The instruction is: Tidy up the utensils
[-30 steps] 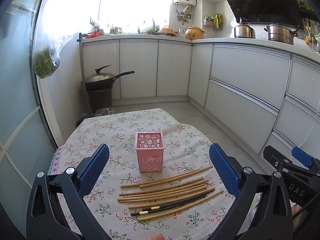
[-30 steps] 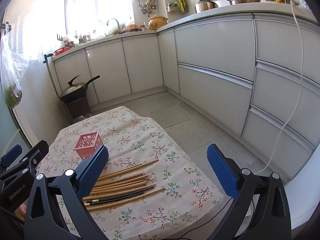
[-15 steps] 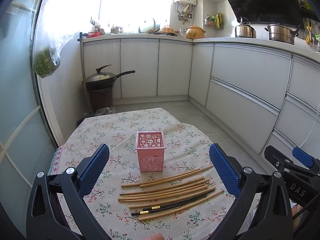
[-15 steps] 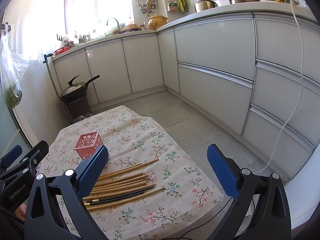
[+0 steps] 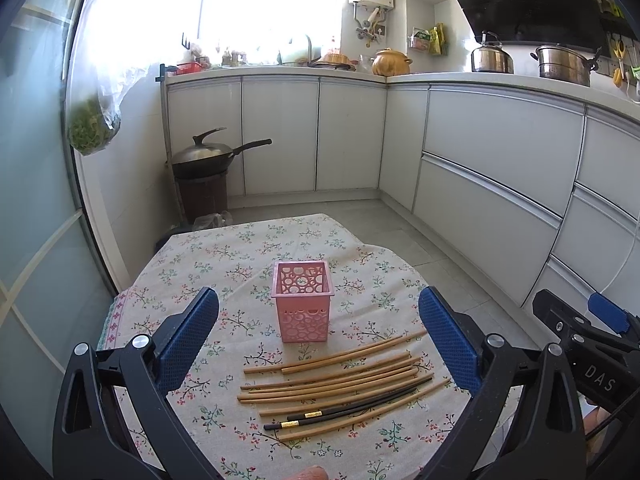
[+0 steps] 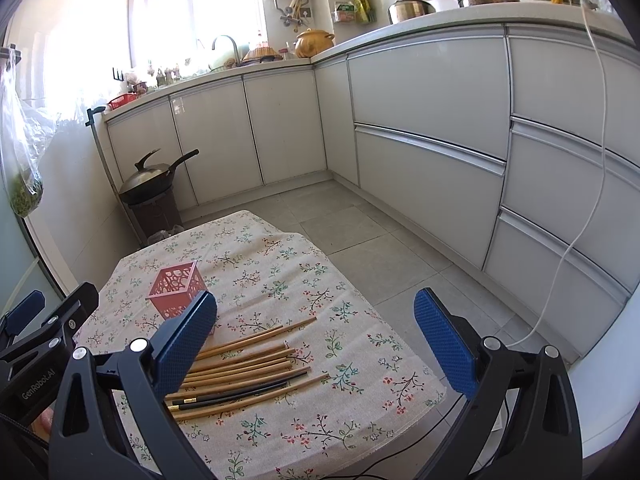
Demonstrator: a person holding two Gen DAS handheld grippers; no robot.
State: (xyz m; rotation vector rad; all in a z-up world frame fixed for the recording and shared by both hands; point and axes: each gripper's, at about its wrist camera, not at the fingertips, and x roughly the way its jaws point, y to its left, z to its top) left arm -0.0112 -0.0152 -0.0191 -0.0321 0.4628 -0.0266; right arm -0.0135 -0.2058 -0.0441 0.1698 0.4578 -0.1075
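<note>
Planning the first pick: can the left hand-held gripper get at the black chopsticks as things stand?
Probably yes. The left hand-held gripper is open, the black chopsticks lie flat in front of it, nothing covering them, though bamboo chopsticks crowd both sides.

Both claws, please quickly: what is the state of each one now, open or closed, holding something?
Left claw: open, holding nothing, above the chopsticks.
Right claw: open, holding nothing.

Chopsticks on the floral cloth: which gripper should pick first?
Probably left: the left gripper is centred over the wooden and black chopsticks; in the right wrist view they lie off-centre behind one of the fingers.
</note>
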